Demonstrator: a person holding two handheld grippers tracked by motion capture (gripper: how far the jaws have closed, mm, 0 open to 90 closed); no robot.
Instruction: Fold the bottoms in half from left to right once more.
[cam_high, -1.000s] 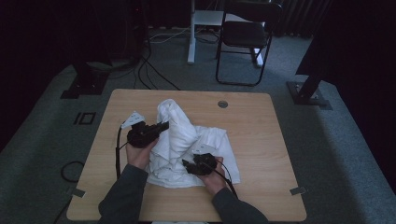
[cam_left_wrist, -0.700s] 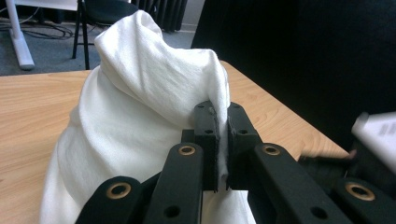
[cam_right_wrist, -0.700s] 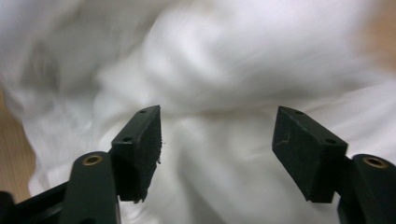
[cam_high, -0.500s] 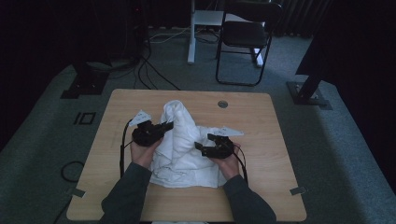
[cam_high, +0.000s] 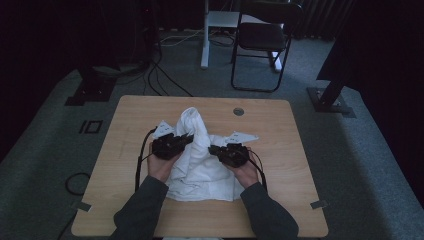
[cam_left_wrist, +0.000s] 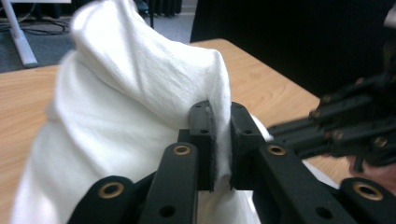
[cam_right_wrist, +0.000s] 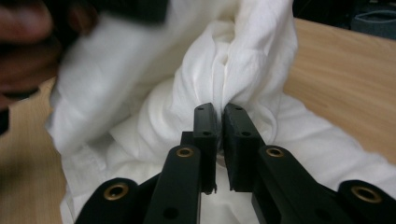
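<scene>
White cloth (cam_left_wrist: 140, 93) between closed tongs (cam_left_wrist: 219, 140)

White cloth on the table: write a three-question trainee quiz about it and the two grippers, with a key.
1. True or false: the left gripper is shut on a fold of the white cloth.
2. What stands on the floor beyond the wooden table? A) black folding chair B) ladder C) bin
3. Fill in: the right gripper pinches the cloth, which rises in a ____ between the two grippers.

Key: 1 true; 2 A, the black folding chair; 3 peak.
</scene>
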